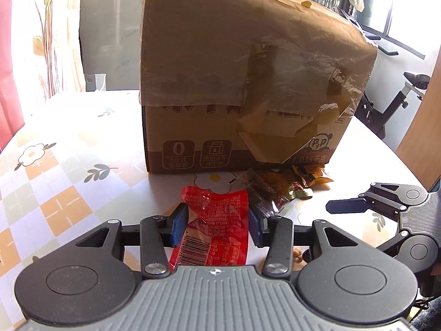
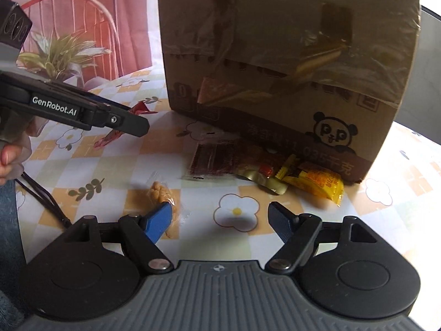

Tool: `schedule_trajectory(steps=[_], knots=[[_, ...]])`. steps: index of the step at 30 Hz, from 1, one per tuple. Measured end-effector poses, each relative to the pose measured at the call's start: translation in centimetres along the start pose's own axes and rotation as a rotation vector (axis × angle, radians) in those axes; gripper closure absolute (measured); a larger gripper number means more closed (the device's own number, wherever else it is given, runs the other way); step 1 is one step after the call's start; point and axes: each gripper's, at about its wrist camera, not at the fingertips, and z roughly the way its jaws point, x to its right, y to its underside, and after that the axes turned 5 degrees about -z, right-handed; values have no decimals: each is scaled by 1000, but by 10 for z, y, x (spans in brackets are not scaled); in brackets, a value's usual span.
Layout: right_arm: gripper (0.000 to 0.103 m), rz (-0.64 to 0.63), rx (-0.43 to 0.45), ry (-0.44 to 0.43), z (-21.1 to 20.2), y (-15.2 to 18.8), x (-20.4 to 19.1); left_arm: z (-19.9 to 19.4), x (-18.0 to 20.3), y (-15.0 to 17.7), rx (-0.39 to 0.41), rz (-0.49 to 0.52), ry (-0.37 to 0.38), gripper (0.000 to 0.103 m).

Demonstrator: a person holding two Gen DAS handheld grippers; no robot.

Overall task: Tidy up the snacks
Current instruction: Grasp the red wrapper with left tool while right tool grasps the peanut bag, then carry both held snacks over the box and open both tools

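- Left gripper (image 1: 217, 224) is clamped on a red snack packet (image 1: 213, 229), its blue pads pressing the wrapper from both sides; the packet looks lifted clear of the desk (image 1: 69, 165), though the left wrist view is too close to be sure
- Right gripper (image 2: 220, 220) stands spread with nothing between its fingers; a small clear bag of nuts (image 2: 162, 195) lies on the desk just beside, perhaps under, its blue pad
- Task looks early: one packet is in hand and none visibly put away; the cardboard box (image 1: 248, 82) stands on the desk, taped and torn on its front, and neither view shows inside it
- Left to sort: a dark flat packet (image 2: 215, 160), a gold-edged packet (image 2: 261, 176) and a yellow packet (image 2: 317, 182) lie in a loose row against the foot of the box, plus the nuts and the red packet now held
- Right wrist view alone shows the nuts whole, the yellow packet plainly, a hand (image 2: 9, 160) on the left gripper's handle and a plant at the back
- Left wrist view alone shows the grip on the red packet, the box's top edge, and an exercise bike (image 1: 399, 102) by the window
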Motion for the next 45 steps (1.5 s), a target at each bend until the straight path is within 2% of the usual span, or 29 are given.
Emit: schedule_trajectory(steps=[6, 9, 12, 14, 16, 30, 38, 45], knots=[[32, -48, -56, -65, 15, -13, -16, -4, -5, 4, 20, -27, 10, 54], [42, -59, -69, -91, 20, -20, -23, -5, -8, 7, 19, -40, 9, 54], [55, -77, -72, -99, 24, -25, -29, -6, -10, 9, 19, -48, 9, 54], [72, -71, -74, -105, 26, -29, -30, -6, -11, 9, 22, -52, 11, 54], [81, -66, -77, -99, 27, -31, -31, -7, -12, 9, 22, -55, 12, 54], [83, 27, -47, -48, 13, -19, -25, -5, -11, 10, 22, -54, 14, 53], [83, 91, 101, 2, -30, -38, -5, -23, -5, -8, 84, -22, 14, 53], [83, 113, 317, 49, -88, -93, 30, -61, 4, -61, 211, 21, 46, 53]])
